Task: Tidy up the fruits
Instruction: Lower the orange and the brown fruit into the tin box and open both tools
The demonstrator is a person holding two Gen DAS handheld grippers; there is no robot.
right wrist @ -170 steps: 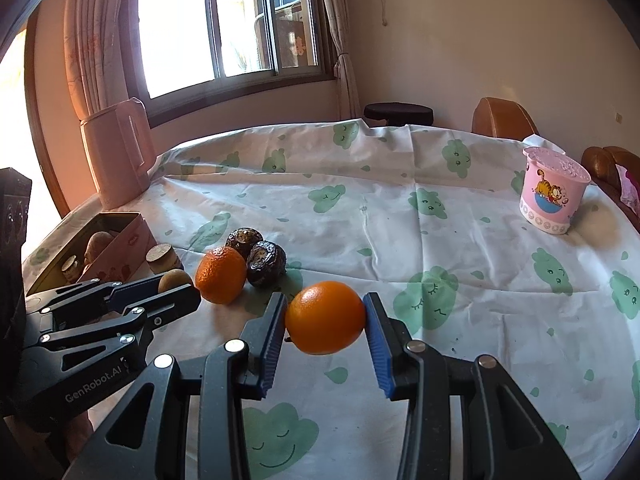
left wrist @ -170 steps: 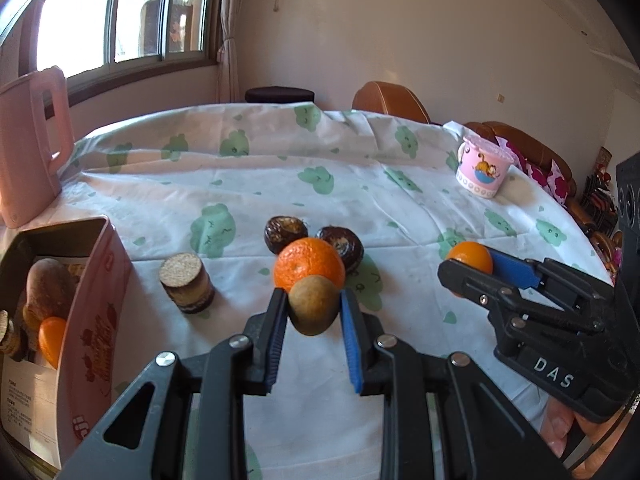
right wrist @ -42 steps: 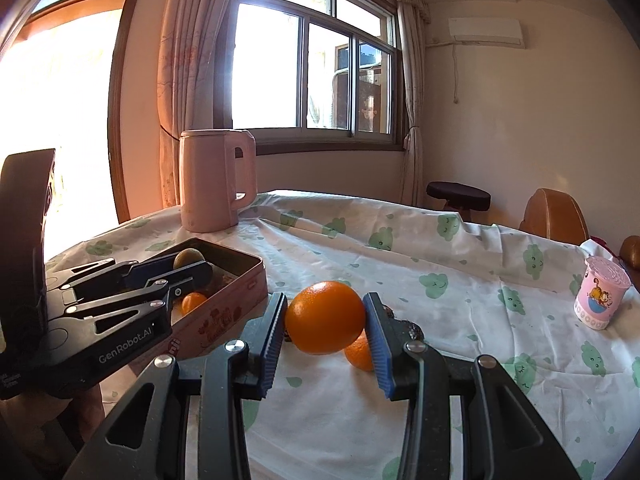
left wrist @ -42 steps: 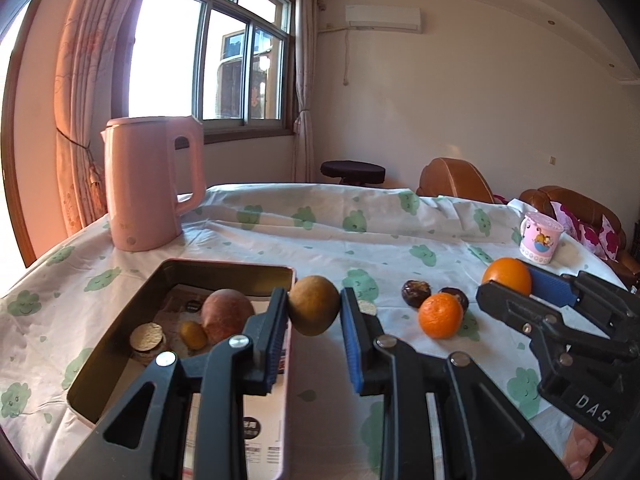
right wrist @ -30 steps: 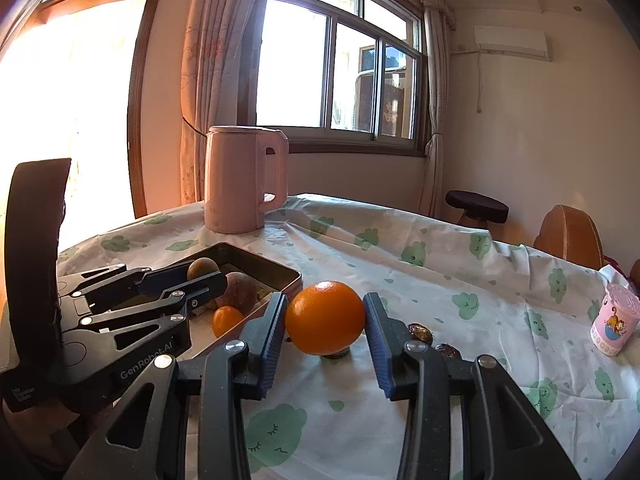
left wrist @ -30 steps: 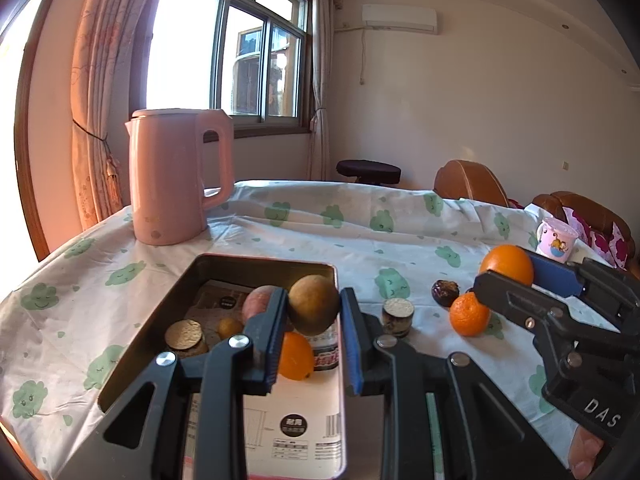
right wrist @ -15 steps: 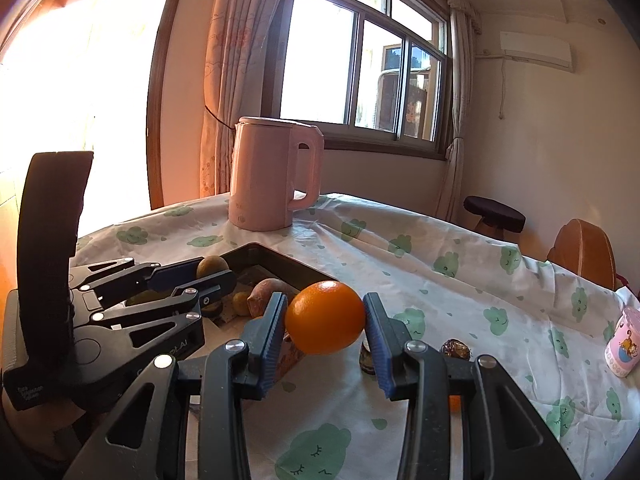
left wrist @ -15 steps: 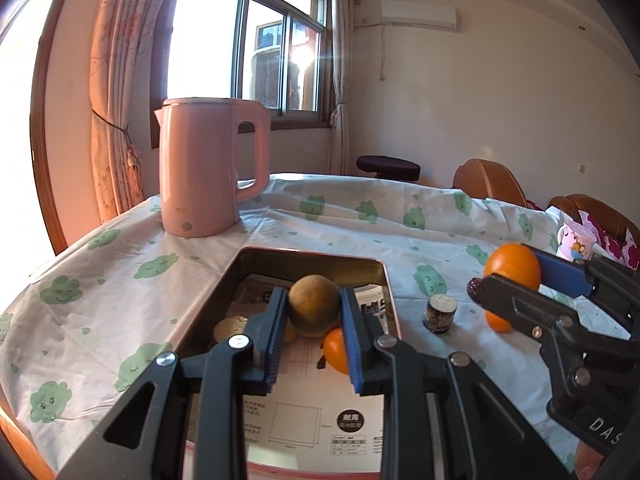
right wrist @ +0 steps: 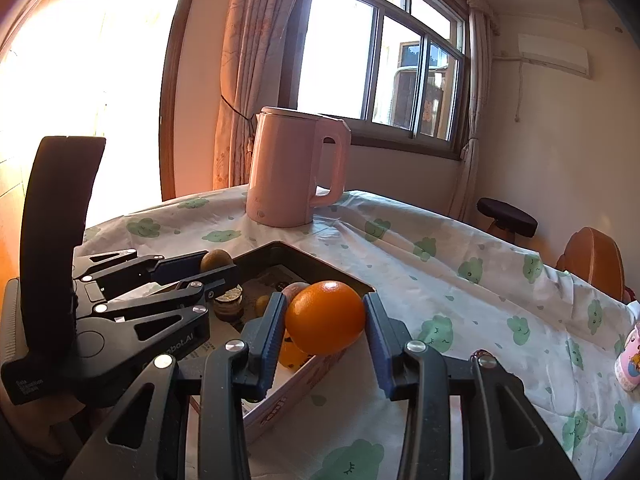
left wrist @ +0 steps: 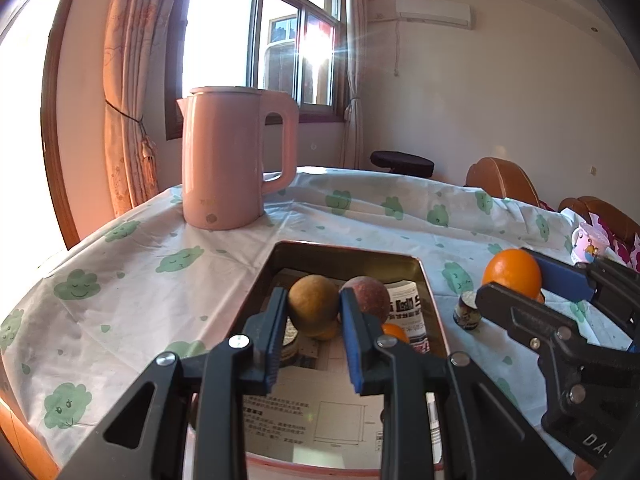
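Note:
My left gripper (left wrist: pixel 314 314) is shut on a brown kiwi (left wrist: pixel 313 305) and holds it above the open metal tin (left wrist: pixel 348 250). The tin holds a reddish peach (left wrist: pixel 370 298), a small orange (left wrist: pixel 395 332) and a round disc-shaped piece (left wrist: pixel 291 340). My right gripper (right wrist: pixel 325 320) is shut on a large orange (right wrist: pixel 325 322), held over the tin's right wall (right wrist: pixel 296 384). In the left wrist view the right gripper (left wrist: pixel 516 284) with its orange (left wrist: pixel 512 272) is at the right. In the right wrist view the left gripper (right wrist: pixel 218 266) holds the kiwi (right wrist: pixel 216 260) over the tin.
A pink kettle (left wrist: pixel 232 160) stands behind the tin on the cloud-print tablecloth (left wrist: pixel 132 264). A small round cake piece (left wrist: pixel 467 313) lies right of the tin. A pink cup (left wrist: pixel 588 244) stands at the far right. Brown chairs (left wrist: pixel 500 180) and a stool (left wrist: pixel 402 160) are beyond the table.
Both grippers have moved left and forward with their fruit, and they now hang over the tin. The kettle looks closer. Both grips are unchanged.

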